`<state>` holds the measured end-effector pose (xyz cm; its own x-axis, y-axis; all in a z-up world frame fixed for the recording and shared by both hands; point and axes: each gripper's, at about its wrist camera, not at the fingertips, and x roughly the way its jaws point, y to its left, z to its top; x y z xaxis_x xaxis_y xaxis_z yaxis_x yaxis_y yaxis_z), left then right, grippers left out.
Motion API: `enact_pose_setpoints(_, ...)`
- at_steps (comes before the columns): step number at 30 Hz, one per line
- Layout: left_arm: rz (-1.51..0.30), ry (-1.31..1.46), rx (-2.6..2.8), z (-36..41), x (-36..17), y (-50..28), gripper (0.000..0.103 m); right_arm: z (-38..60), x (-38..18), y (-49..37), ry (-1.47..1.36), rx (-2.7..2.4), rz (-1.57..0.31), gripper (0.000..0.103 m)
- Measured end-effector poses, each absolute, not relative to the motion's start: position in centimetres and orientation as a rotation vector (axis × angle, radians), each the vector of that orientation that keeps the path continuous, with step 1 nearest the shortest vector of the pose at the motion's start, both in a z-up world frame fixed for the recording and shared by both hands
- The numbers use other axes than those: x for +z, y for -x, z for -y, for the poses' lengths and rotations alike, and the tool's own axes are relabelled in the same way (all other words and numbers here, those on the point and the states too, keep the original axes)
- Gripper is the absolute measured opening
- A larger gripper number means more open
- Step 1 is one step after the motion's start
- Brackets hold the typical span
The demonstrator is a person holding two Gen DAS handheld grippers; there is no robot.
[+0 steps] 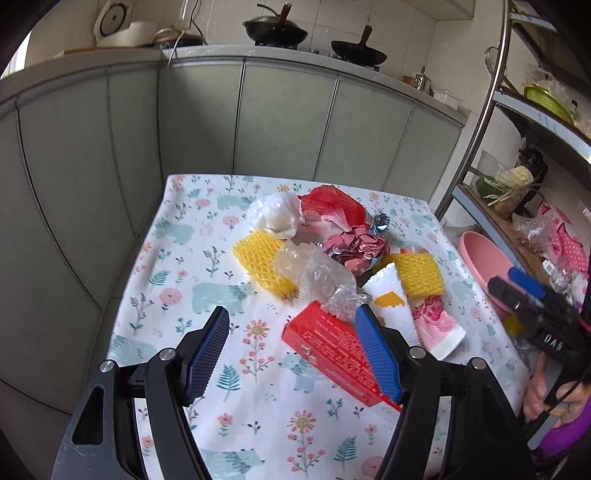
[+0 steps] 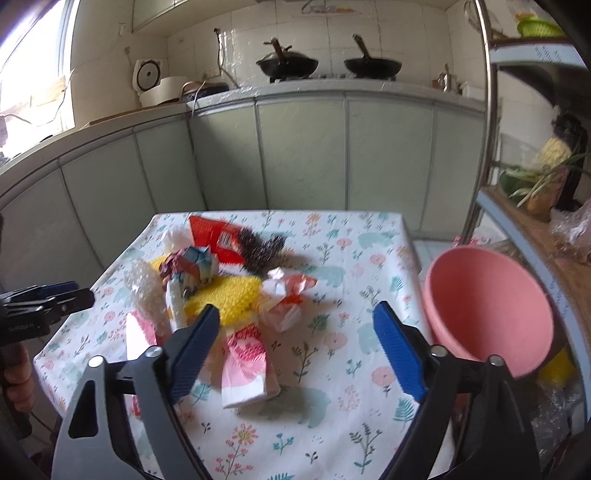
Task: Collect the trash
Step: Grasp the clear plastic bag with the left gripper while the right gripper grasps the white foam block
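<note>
1. Your left gripper (image 1: 295,354) stands wide and empty, tilted down over the flat red cardboard box (image 1: 328,354) at the near edge of the pile.
2. Your right gripper (image 2: 295,354) is also wide, holding nothing, angled down at the pink-and-white paper wrapper (image 2: 247,373).
3. The litter still lies heaped on the floral tablecloth (image 2: 332,424).
4. The round pink plastic basin (image 2: 487,310) beside the table looks empty; collecting seems barely begun.

I count two yellow foam nets (image 1: 263,258) (image 1: 419,274) on my table, one red box (image 1: 325,345), one red bag (image 1: 330,206), two clear plastic wraps (image 1: 314,273) (image 1: 277,216), one crumpled foil ball (image 1: 354,249) and one pink basin (image 2: 487,306). Behind, two woks (image 1: 275,31) (image 1: 358,53).
</note>
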<state>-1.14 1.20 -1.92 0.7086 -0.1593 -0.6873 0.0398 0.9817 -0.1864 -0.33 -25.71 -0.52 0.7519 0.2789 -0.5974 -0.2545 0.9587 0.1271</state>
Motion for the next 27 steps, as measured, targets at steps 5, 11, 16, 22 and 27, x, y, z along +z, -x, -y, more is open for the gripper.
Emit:
enact_pose_setpoints(5,-0.8,0.248,-0.164,-0.3,-1.9,-0.7,0.067,25.5,-1.4,-0.2,-0.073,0.358,-0.702,0.064)
enact_pose_setpoints(11,-0.87,0.223,-0.168,1.9,-3.0,-3.4,0.058,25.7,-2.2,-0.5,-0.11,0.423,-0.737,0.055)
enact_pose_setpoints(16,-0.918,0.207,-0.157,2.5,-4.1,-4.5,0.042,25.0,-2.5,-0.7,-0.138,0.524,-0.769,0.045)
enact_pose_setpoints(22,-0.919,0.21,-0.19,1.9,-4.6,-4.2,0.019,22.7,-2.5,-0.8,-0.112,0.617,-0.796,0.043)
enact_pose_setpoints(27,-0.874,0.22,-0.217,1.2,-3.8,-3.1,0.007,20.7,-3.4,-1.4,-0.088,0.649,-0.846,0.043)
